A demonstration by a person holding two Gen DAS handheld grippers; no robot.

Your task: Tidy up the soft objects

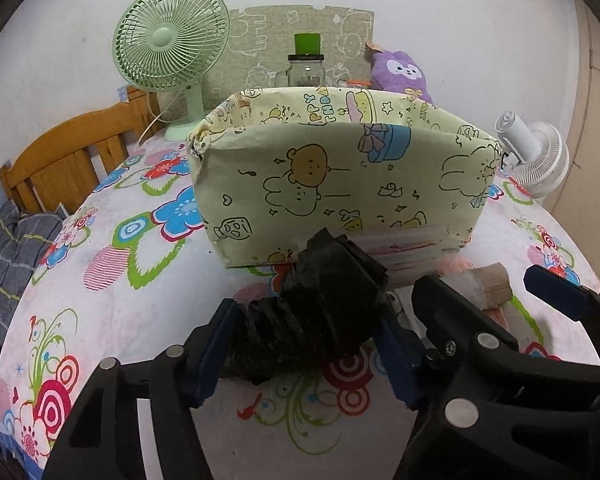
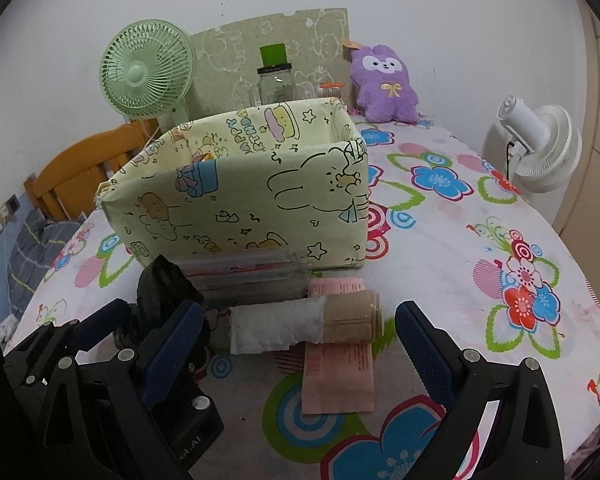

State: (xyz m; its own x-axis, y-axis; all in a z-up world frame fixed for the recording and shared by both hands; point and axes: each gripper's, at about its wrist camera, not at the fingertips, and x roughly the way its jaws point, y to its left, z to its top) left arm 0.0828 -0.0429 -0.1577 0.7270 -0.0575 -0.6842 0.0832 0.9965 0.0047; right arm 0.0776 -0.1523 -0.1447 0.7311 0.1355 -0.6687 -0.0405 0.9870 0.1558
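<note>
Left tongs (image 1: 304, 344) narrowed—right tongs (image 2: 296, 340) apparently wide

A storage box (image 2: 236, 196) is sitting on the table (image 2: 440, 248); fans (image 2: 144, 68) and plush toy (image 2: 384, 84) are standing behind the box, paper roll (image 2: 300, 324) lying before it.

At the back of the flower-print tablecloth (image 2: 440, 240), at about 11 o'clock, a green desk fan (image 2: 146, 68) stands upright. Behind it a wooden headboard (image 1: 72, 148) shows. At 12 o'clock is a glass jar (image 2: 275, 84) with a green cap on its lid. At 3 o'clock, a white fan (image 2: 540, 148) tilts beside the table edge.
</note>
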